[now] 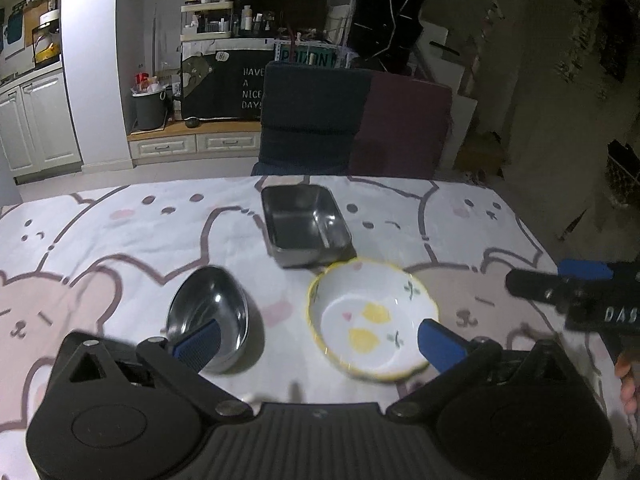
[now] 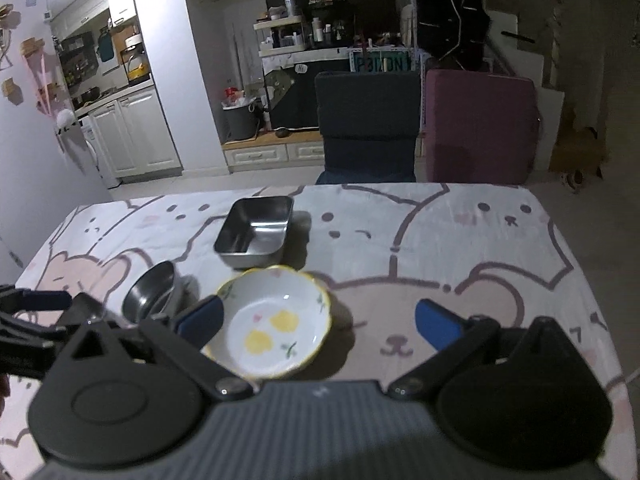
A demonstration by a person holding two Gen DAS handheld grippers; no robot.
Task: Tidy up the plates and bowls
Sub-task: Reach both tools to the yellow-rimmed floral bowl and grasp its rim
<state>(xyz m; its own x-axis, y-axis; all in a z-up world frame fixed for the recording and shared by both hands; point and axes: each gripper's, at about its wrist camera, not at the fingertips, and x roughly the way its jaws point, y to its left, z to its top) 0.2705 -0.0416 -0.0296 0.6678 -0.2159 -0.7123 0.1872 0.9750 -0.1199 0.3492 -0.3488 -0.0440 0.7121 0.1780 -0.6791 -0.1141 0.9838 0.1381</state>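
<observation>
A white bowl with a yellow rim and lemon print (image 1: 372, 320) (image 2: 274, 322) sits on the table near the front. A round steel bowl (image 1: 208, 316) (image 2: 150, 294) stands to its left. A square steel dish (image 1: 306, 224) (image 2: 254, 230) stands behind them. My left gripper (image 1: 320, 340) is open and empty, its fingers either side of the gap between the round bowl and the white bowl. My right gripper (image 2: 320, 320) is open and empty, its left finger (image 2: 200, 320) at the white bowl's near left rim. The right gripper also shows in the left wrist view (image 1: 560, 284).
The table wears a cloth printed with bears and rabbits (image 1: 100, 240) (image 2: 460, 240). A dark blue chair (image 1: 312, 116) (image 2: 368, 124) and a maroon block (image 1: 404, 128) (image 2: 480, 124) stand behind the far table edge. Kitchen cabinets and shelves lie beyond.
</observation>
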